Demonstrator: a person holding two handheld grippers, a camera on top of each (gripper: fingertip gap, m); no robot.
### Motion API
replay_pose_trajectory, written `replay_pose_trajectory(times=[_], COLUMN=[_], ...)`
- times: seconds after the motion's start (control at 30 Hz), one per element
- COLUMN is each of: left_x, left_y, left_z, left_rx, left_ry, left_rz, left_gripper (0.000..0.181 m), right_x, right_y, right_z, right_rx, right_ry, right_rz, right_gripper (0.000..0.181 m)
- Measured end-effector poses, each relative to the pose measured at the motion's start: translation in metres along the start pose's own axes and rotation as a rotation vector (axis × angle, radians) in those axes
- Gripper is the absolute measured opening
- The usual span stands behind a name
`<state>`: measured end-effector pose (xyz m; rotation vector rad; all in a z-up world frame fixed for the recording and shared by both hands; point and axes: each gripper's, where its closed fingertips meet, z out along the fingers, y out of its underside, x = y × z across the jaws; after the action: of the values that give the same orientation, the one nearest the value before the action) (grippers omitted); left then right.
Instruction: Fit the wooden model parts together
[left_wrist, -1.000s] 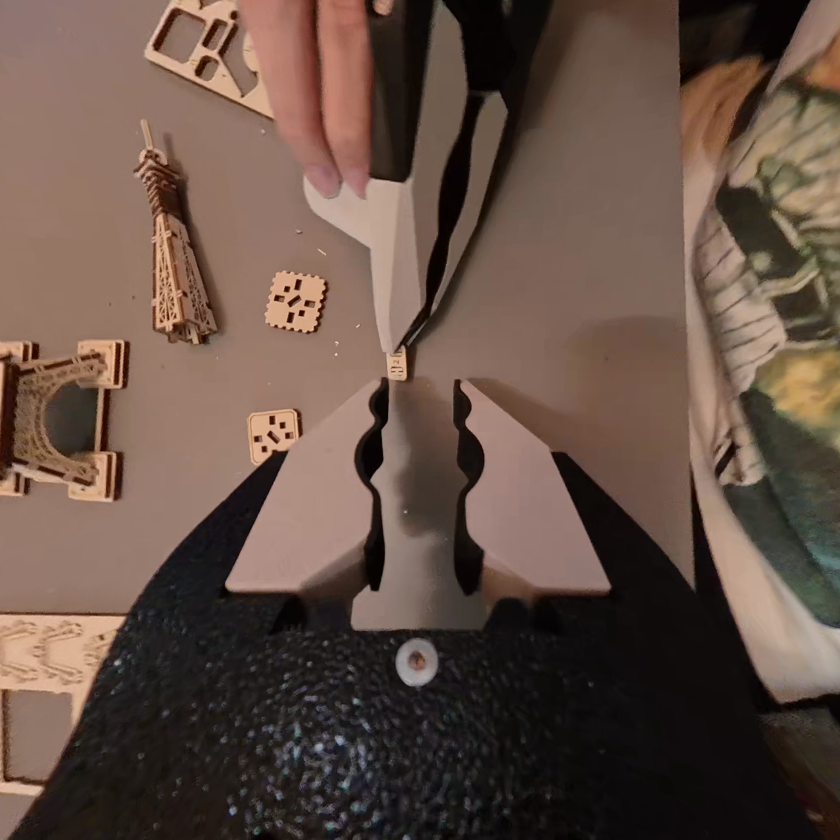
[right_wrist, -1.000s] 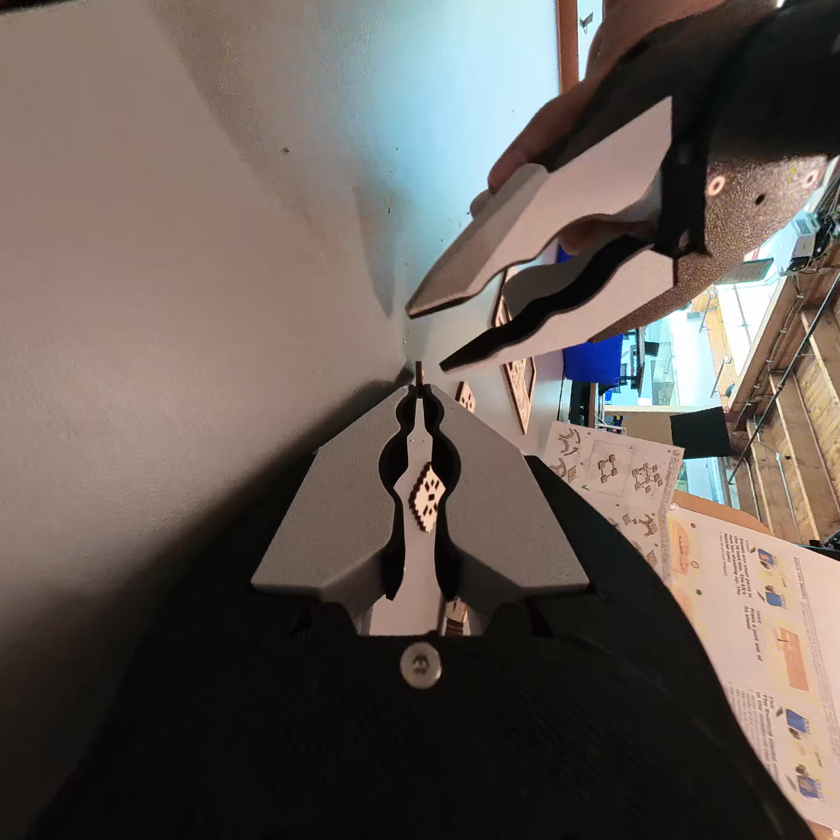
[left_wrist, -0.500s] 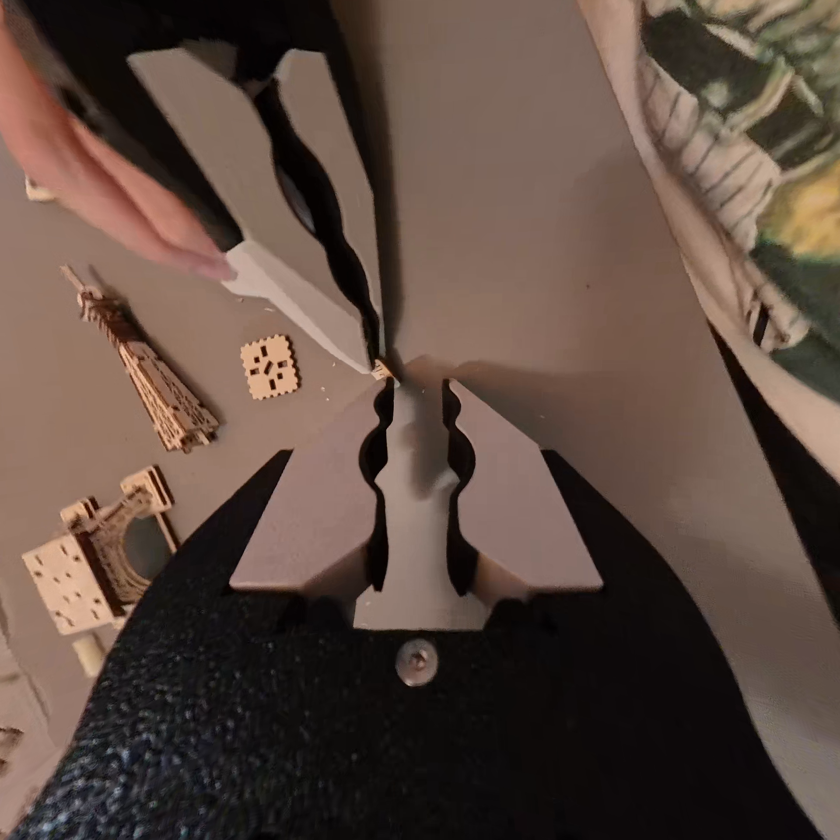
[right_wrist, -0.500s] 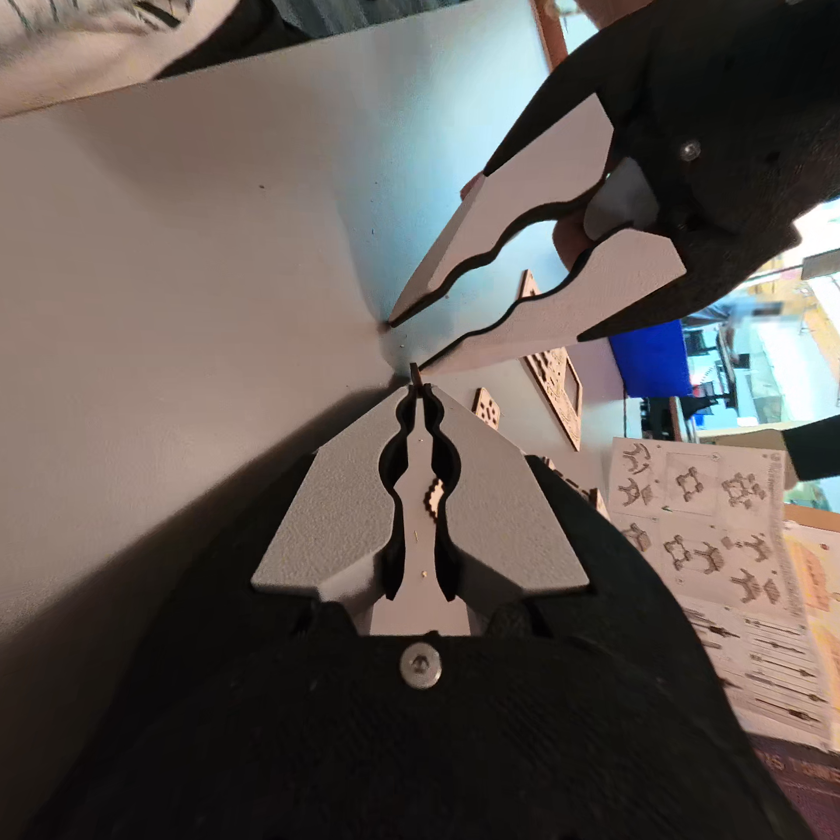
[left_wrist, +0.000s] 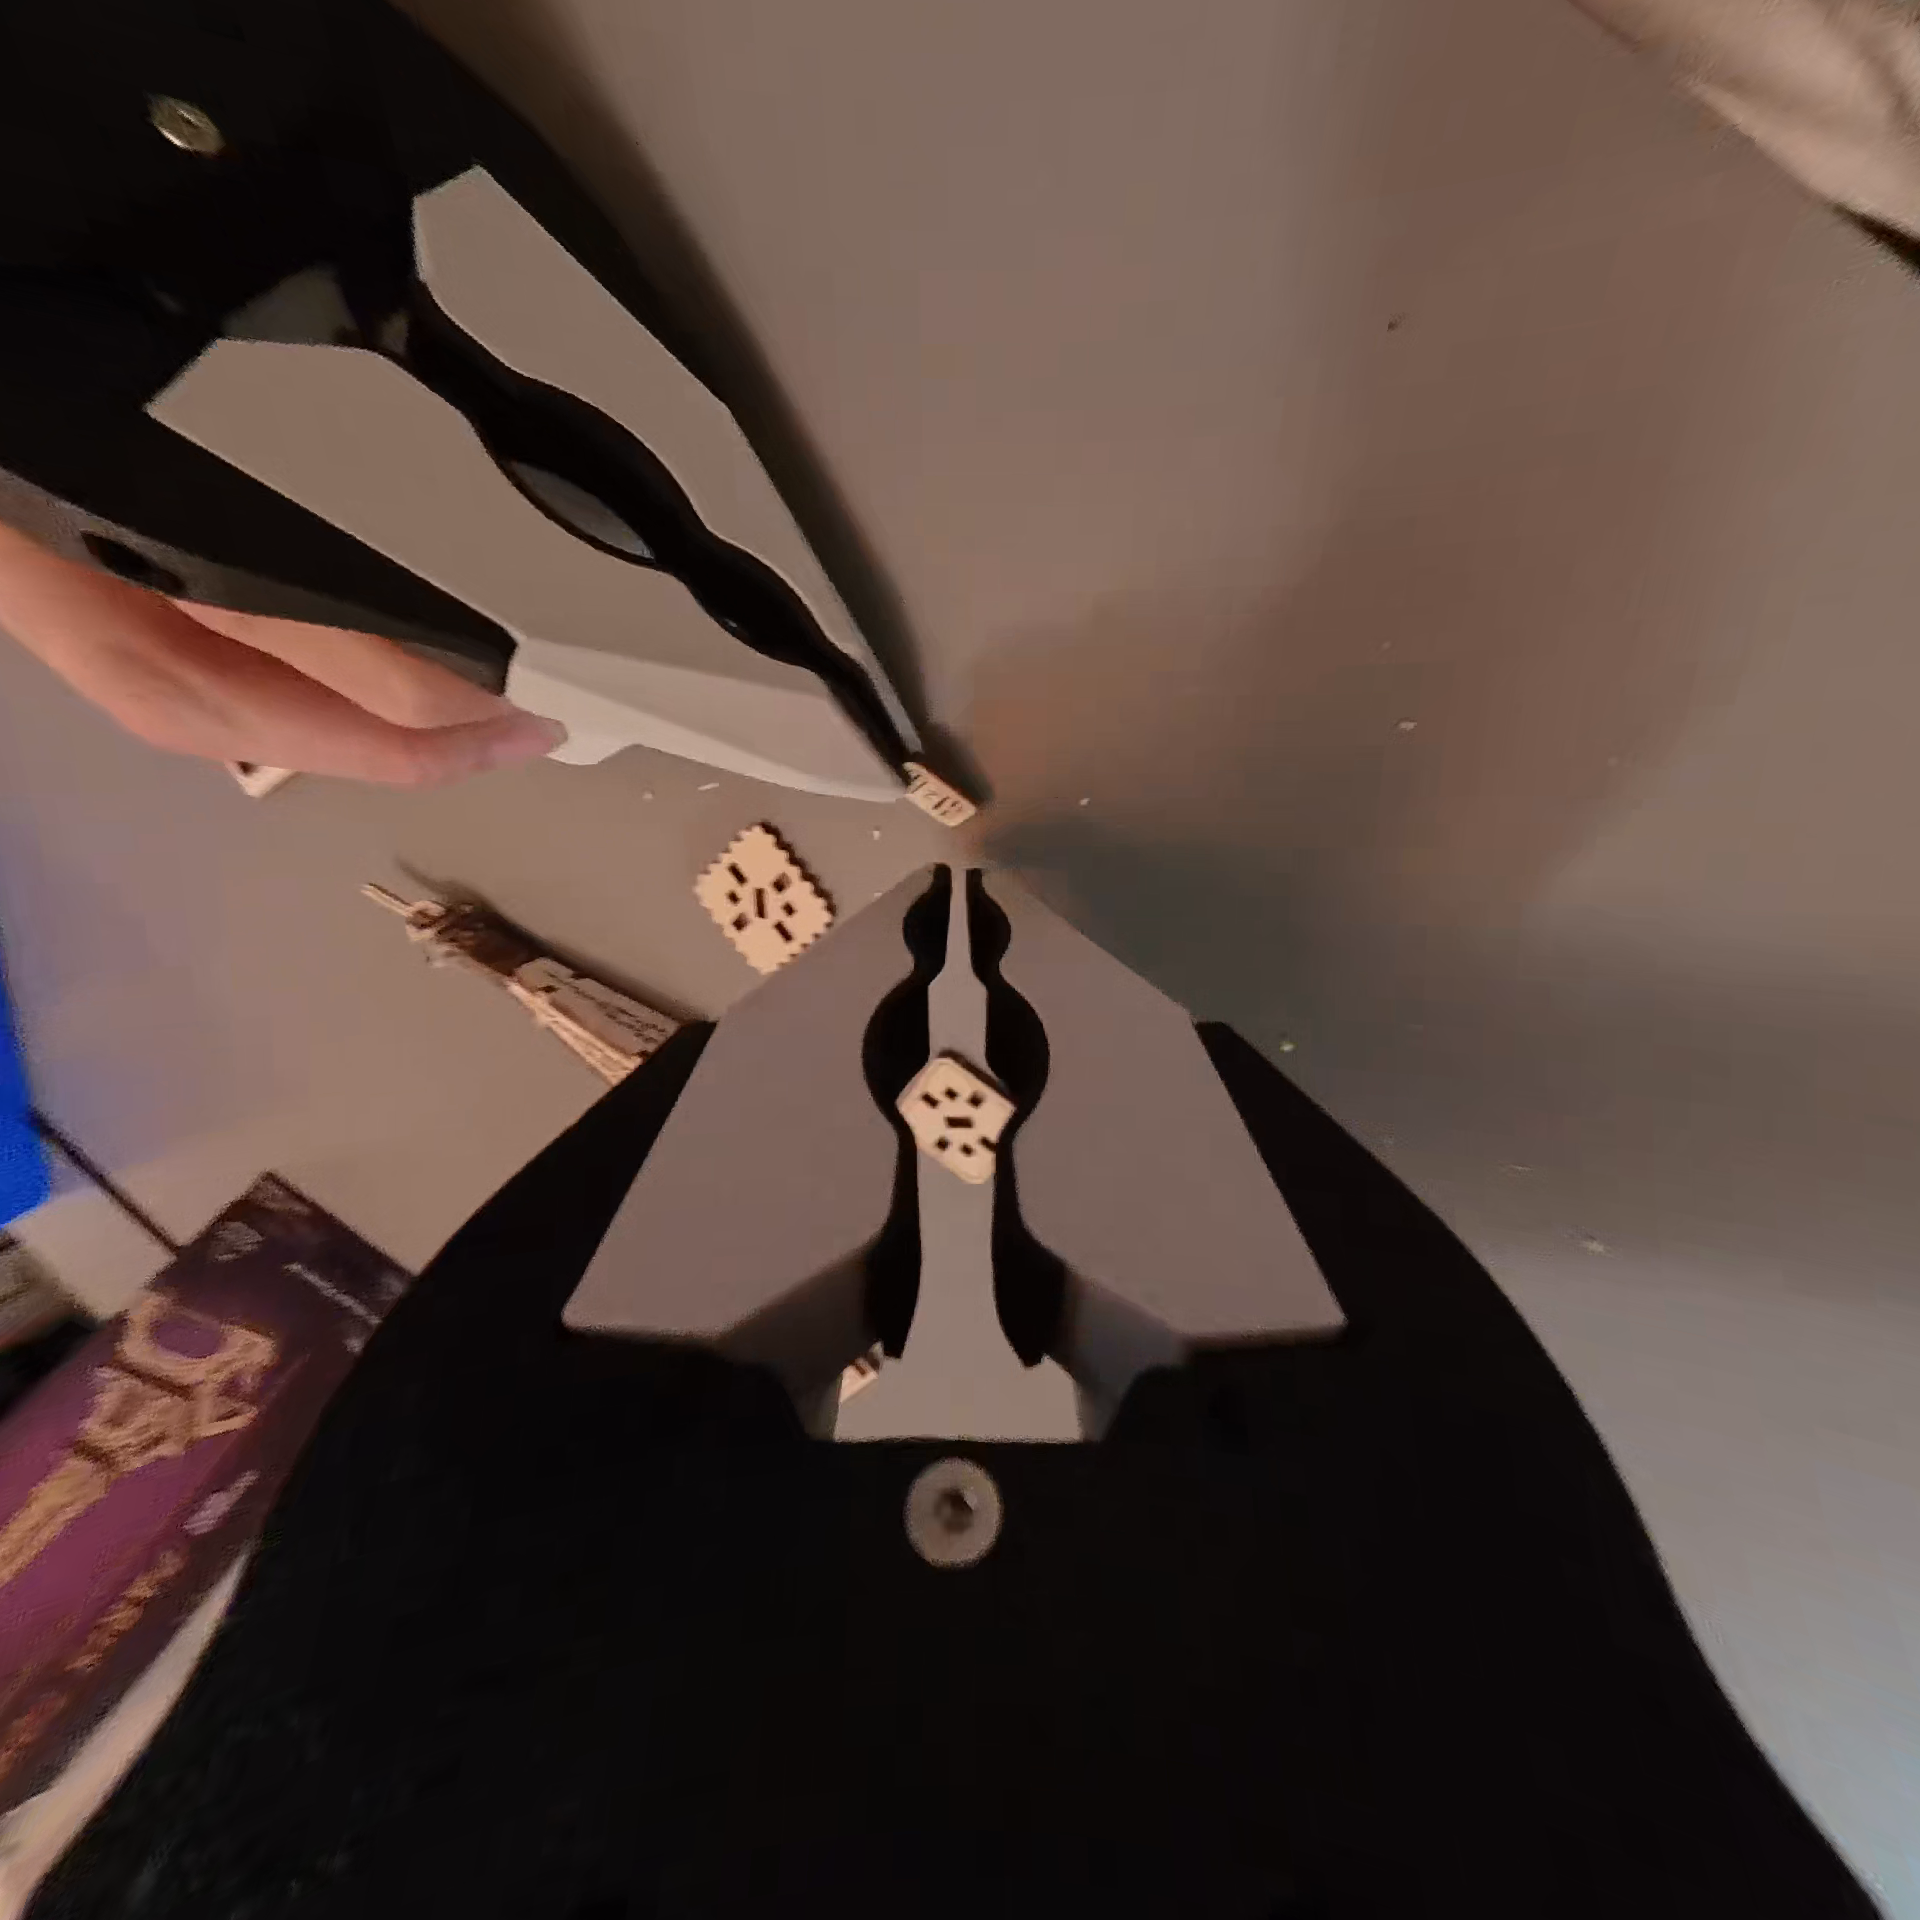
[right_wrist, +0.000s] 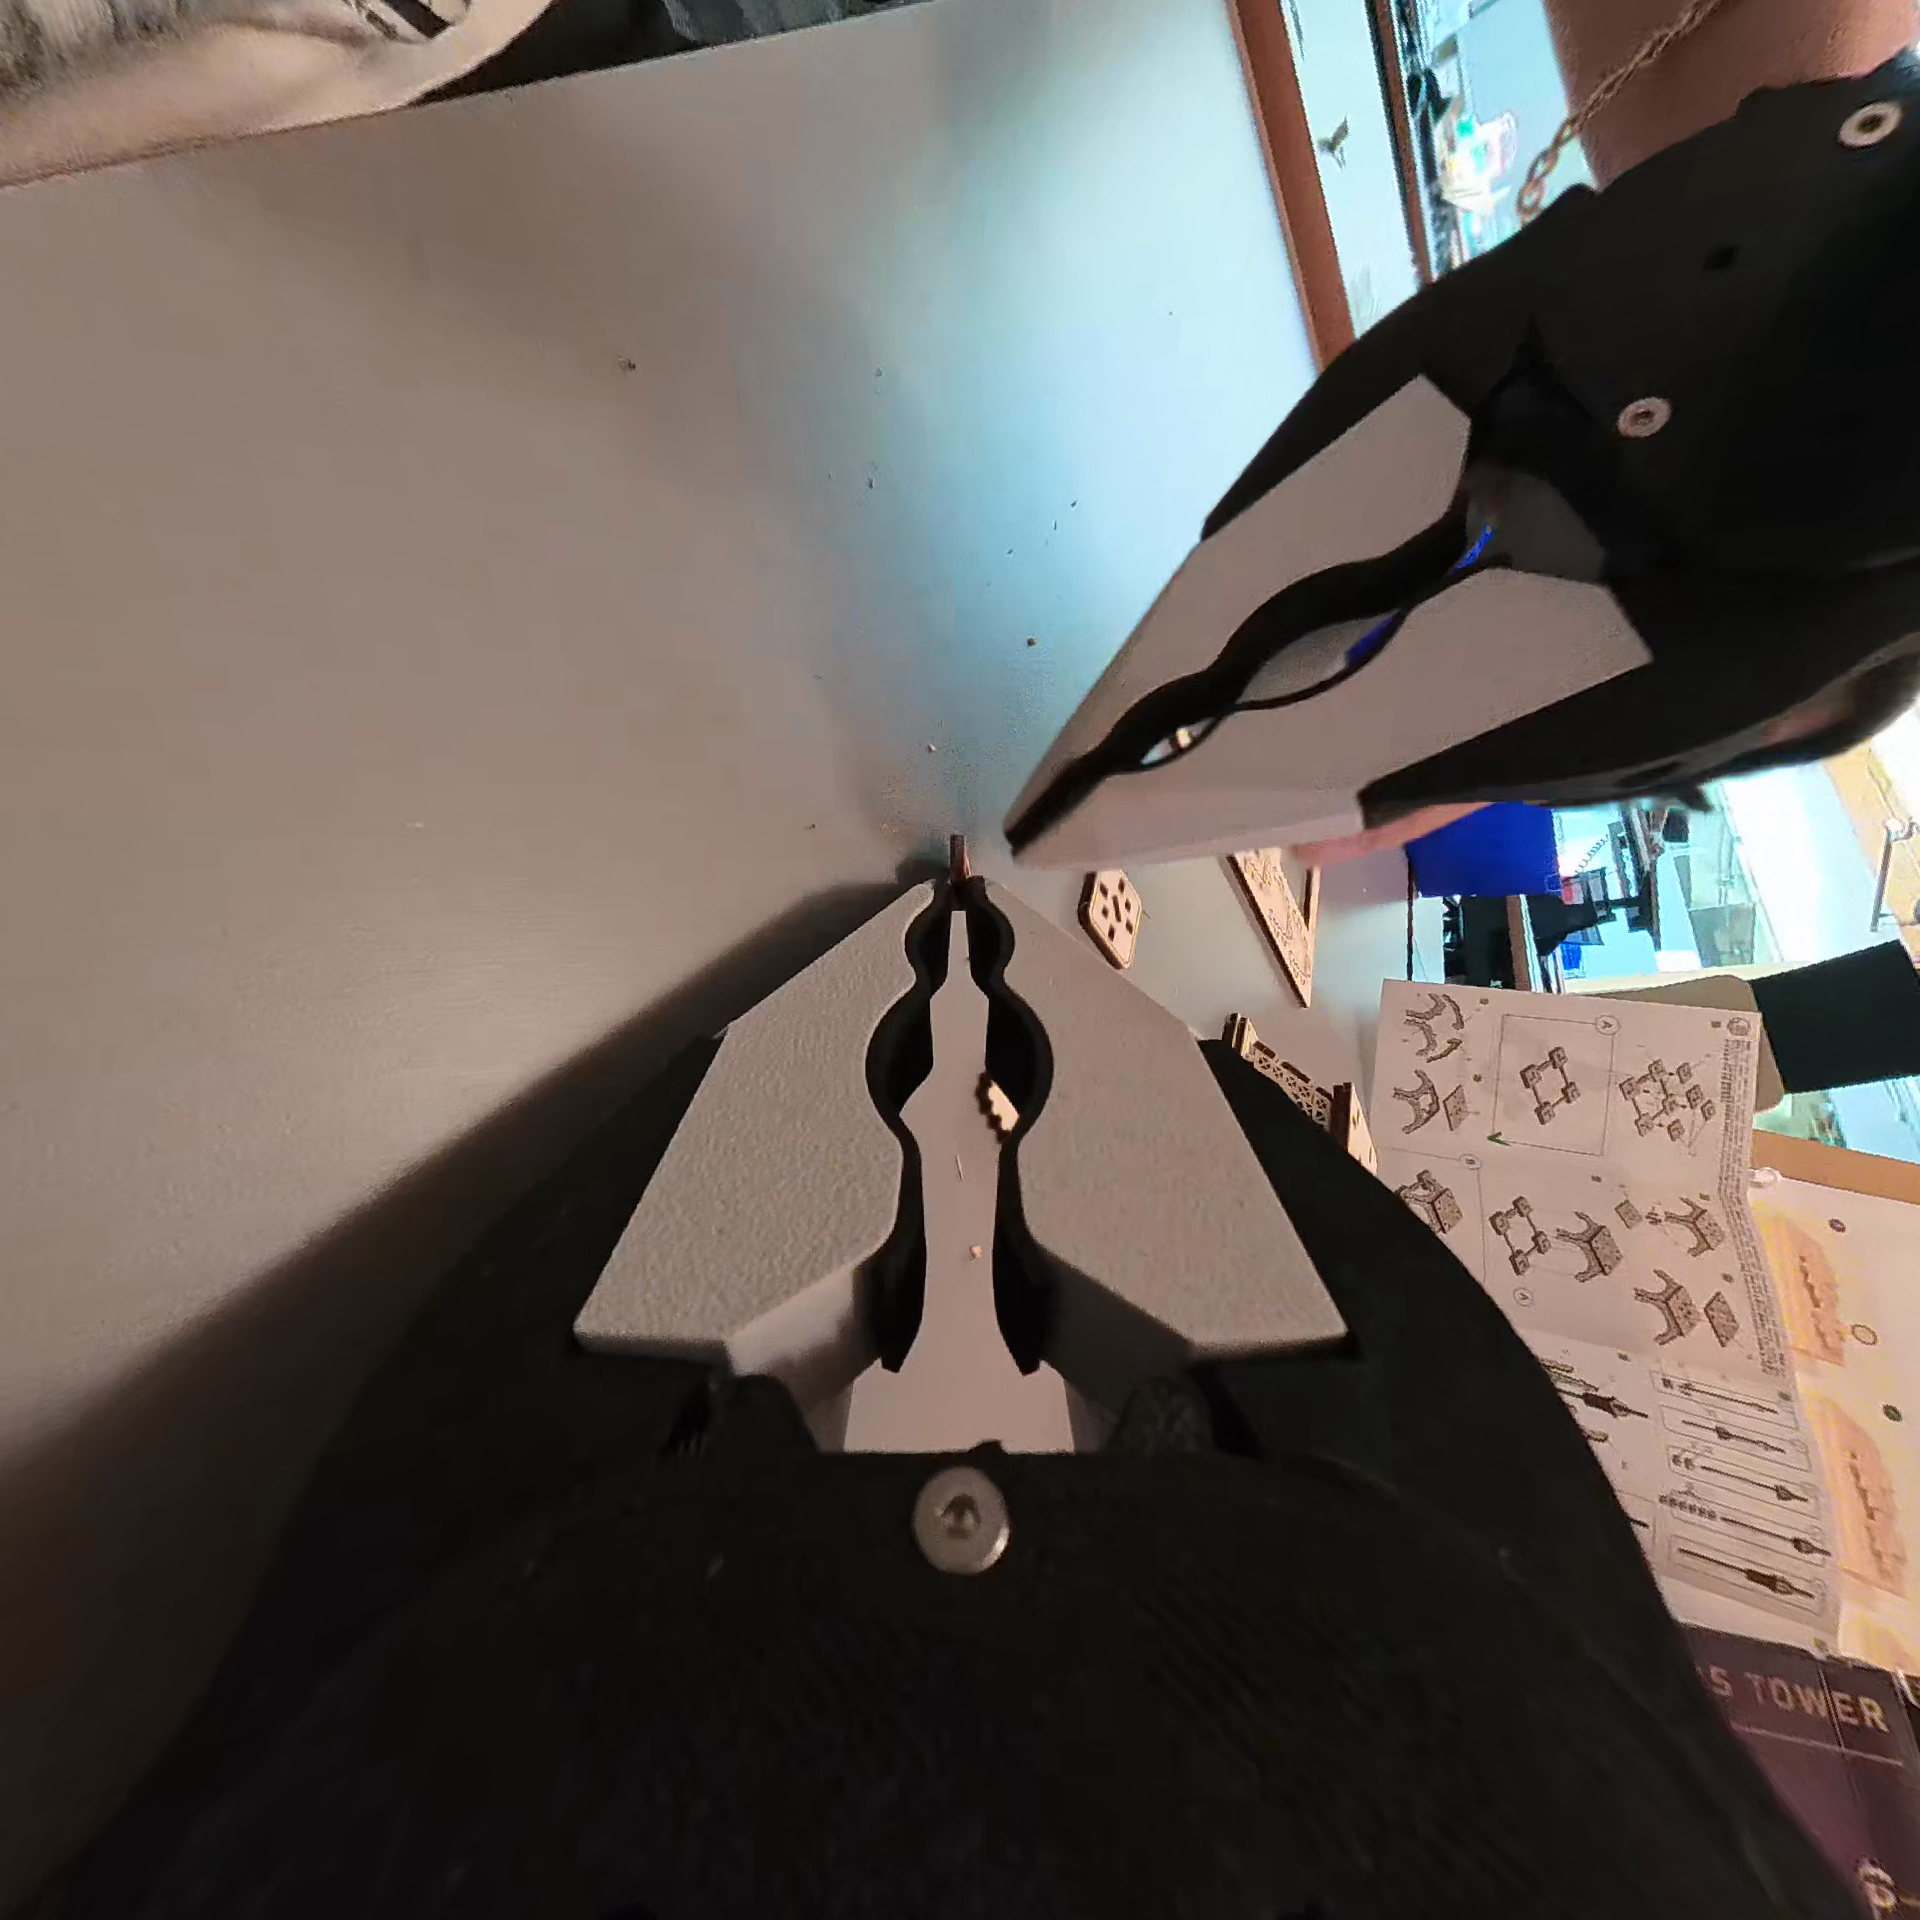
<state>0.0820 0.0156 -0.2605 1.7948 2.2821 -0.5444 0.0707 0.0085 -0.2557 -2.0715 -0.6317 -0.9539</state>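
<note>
The right gripper (right_wrist: 958, 883) is pinched on a small wooden piece (left_wrist: 940, 805), a slotted chip held edge-on to its own camera so that only a thin dark sliver juts past the tips; in the left wrist view the same claw comes in from ten o'clock, and the chip shows pale at its very point. The left gripper (left_wrist: 958, 871) stands nearly closed with only a hairline between its tips, and whether anything is caught there cannot be told; a square slotted plate (left_wrist: 956, 1132) seen through the gap lower down appears to lie on the table behind, not in the grip.

The relation that counts: the chip sits just beyond the left tips, toward twelve o'clock, near but apart; its long axis runs roughly from ten to four; the right claw is plainly the nearer, since it holds the piece.

Farther out at nine to ten o'clock lies another square slotted plate (left_wrist: 764, 912), then the wooden tower spire (left_wrist: 540, 982) lying on its side; a purple box (left_wrist: 145, 1455) at eight o'clock; the grey table (left_wrist: 1351, 520) is flecked with crumbs. In the right wrist view an instruction sheet (right_wrist: 1579, 1195) lies at three to four o'clock, with windows beyond.
</note>
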Motion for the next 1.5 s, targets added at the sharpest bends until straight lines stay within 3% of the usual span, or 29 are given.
replay_pose_trajectory(times=[0.23, 0.33, 0.43, 0.57, 0.73, 1.1, 1.27, 1.5], left_x=[-0.001, -0.003, -0.011, -0.019, -0.029, -0.015, -0.009, -0.010], left_y=[-0.001, -0.001, 0.001, -0.008, -0.006, -0.005, -0.009, -0.011], left_z=[0.007, 0.007, 0.002, -0.003, -0.005, 0.007, 0.008, 0.008], left_rx=[-0.056, -0.075, -0.038, 0.163, 0.285, 0.259, 0.262, 0.314], left_ry=[-0.042, -0.053, -0.056, 0.003, -0.001, 0.019, 0.079, 0.054], left_rz=[0.267, 0.282, 0.050, -0.440, -0.616, -0.549, -0.529, -0.275], left_gripper=[0.004, 0.007, 0.028, 0.025, 0.024, 0.029, 0.019, 0.017], right_x=[0.000, 0.000, 0.001, 0.001, 0.002, 0.004, 0.005, 0.006], right_y=[0.002, 0.002, 0.002, 0.003, 0.002, 0.004, 0.004, 0.006], right_z=[-0.004, -0.005, -0.006, -0.007, -0.006, -0.010, -0.012, -0.014], right_rx=[-0.014, -0.014, -0.018, -0.038, -0.073, -0.086, -0.093, -0.094], right_ry=[0.009, 0.015, 0.021, 0.039, 0.061, 0.068, 0.072, 0.082], right_rz=[-0.020, -0.020, -0.028, -0.085, -0.182, -0.194, -0.217, -0.229], right_gripper=[0.001, 0.001, 0.001, 0.001, 0.000, 0.000, 0.001, 0.001])
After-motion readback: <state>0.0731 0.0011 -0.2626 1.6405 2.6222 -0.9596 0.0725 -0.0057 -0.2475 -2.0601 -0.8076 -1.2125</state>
